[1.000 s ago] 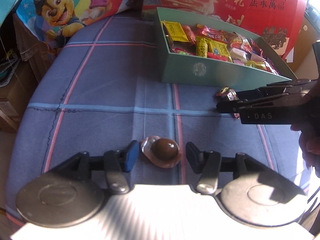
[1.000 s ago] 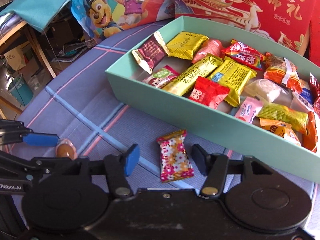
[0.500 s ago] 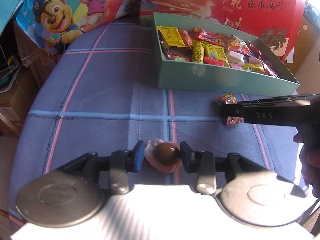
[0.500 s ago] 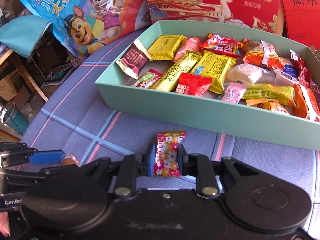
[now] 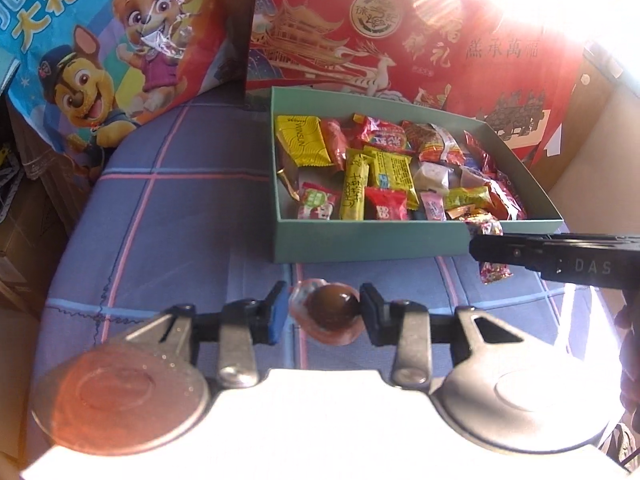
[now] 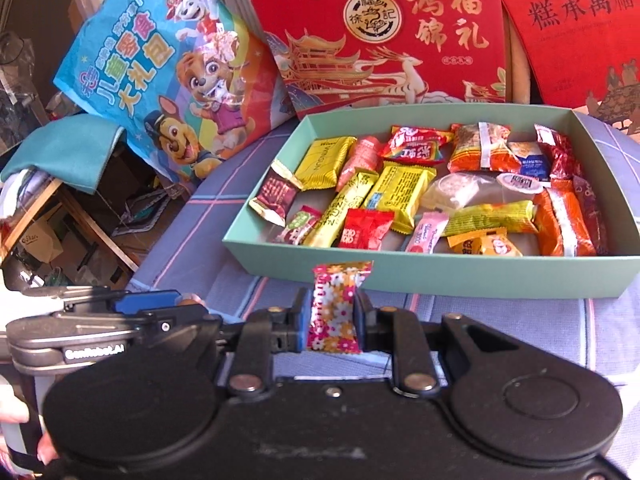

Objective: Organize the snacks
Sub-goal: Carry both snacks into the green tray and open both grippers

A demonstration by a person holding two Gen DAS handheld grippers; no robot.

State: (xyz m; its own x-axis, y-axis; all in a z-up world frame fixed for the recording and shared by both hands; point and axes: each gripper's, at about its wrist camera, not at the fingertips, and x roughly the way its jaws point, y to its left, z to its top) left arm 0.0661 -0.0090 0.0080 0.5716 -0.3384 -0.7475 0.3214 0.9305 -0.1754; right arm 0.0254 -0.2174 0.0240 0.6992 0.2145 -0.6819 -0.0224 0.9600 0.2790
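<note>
My left gripper is shut on a round brown sweet in a clear wrapper, held a little above the blue checked cloth. My right gripper is shut on a floral-wrapped candy, also lifted, just before the near wall of the green box. The box holds several wrapped snacks. In the left wrist view the right gripper comes in from the right with the floral candy in its jaws. In the right wrist view the left gripper shows at the left.
A cartoon-dog gift bag and red gift bags stand behind the box. The cloth-covered table drops off at the left, where cardboard boxes and a cluttered shelf stand. A person's hand holds the right gripper.
Both grippers closed on their sweets, the left on the brown one, the right on the floral candy. Both then rose off the cloth towards the green box.
</note>
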